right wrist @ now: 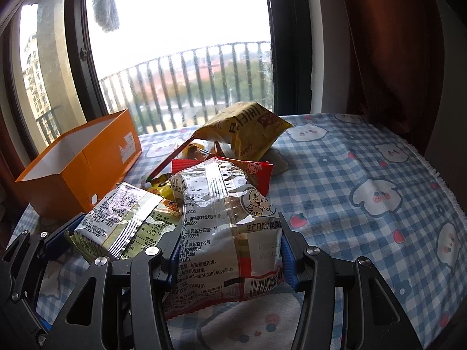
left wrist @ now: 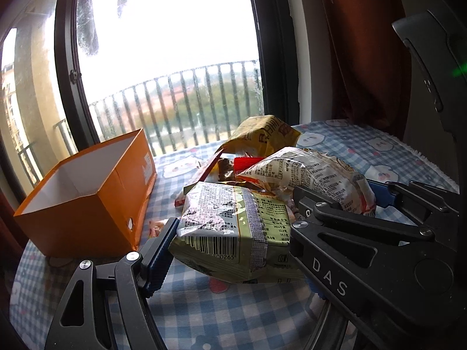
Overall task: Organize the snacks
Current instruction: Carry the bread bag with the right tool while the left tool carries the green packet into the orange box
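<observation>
The left gripper (left wrist: 230, 250) is clamped on a pale green foil snack packet with a silver seam strip (left wrist: 224, 227), which sits at the lower centre of the left wrist view. Its long axis runs across the frame between the blue pads, the barcode end facing the camera; digits "00265" can be read under the barcode, and a nutrition table in Chinese covers its right side.

The right gripper (right wrist: 230, 253) grips a silvery clear snack packet with red trim and a cartoon child's face (right wrist: 230, 233), low in the centre of the right wrist view. Its long axis points away from the camera toward the window, barcode end nearest. Printed on it are "www.want-want.com/suppliers" and lines of Chinese text.

Behind both packets, mid-frame, lies a heap of further snacks on the blue-and-white checked cloth with bear prints (right wrist: 364, 175): a yellow crinkled bag with large Chinese characters (right wrist: 248, 131), upside down, with the word "Coffee", and a red ridged wrapper (right wrist: 262, 172).

At the left, an open orange cardboard box with a white interior (right wrist: 76, 163) stands on the cloth, a white label on its end; what shows of its inside holds nothing.
</observation>
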{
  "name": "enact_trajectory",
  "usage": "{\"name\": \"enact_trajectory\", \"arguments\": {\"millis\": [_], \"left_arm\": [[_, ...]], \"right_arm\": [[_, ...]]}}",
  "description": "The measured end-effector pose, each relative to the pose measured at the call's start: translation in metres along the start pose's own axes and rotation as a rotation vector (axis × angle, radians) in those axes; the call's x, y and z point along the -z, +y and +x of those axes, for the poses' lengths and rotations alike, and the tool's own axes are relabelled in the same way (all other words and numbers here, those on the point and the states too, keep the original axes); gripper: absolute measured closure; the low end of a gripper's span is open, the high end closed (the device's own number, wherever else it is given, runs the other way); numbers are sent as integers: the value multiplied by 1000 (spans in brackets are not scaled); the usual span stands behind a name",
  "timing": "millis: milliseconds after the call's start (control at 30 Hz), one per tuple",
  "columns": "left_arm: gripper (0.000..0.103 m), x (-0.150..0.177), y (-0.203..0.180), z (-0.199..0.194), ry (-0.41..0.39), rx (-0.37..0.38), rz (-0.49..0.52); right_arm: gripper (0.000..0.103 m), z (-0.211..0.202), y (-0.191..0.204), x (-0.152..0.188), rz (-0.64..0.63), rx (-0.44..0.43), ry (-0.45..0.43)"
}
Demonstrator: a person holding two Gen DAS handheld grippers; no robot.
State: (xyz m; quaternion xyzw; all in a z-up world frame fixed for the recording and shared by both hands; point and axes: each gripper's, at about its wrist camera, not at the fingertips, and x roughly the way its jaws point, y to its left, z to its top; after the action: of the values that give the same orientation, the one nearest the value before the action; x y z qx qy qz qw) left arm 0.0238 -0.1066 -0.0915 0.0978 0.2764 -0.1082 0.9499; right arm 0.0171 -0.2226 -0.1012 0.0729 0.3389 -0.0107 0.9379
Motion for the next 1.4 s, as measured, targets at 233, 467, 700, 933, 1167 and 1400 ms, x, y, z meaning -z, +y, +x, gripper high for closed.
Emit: {"name": "enact_trajectory", "arguments": {"millis": [233, 467, 700, 933, 1167, 1400], "left_arm": [[26, -7, 17, -18, -50, -30, -24], [26, -16, 33, -28, -94, -65, -40], [26, -24, 58, -37, -136, -106, -65], [26, -31, 89, -40, -163, -154, -89], [26, -35, 115, -34, -181, -169, -101], [26, -45, 141, -27, -191, -193, -132]], "right_arm": [[47, -14, 21, -15, -28, -18, -52], [47, -24, 44, -31, -50, -40, -95], [47, -26, 71, -49, -86, -68, -138], [47, -22, 100, -66, -106, -110, -170], [47, -12, 121, -78, -116, -122, -180], [47, -3, 146, -89, -149, -140, -200]]}}
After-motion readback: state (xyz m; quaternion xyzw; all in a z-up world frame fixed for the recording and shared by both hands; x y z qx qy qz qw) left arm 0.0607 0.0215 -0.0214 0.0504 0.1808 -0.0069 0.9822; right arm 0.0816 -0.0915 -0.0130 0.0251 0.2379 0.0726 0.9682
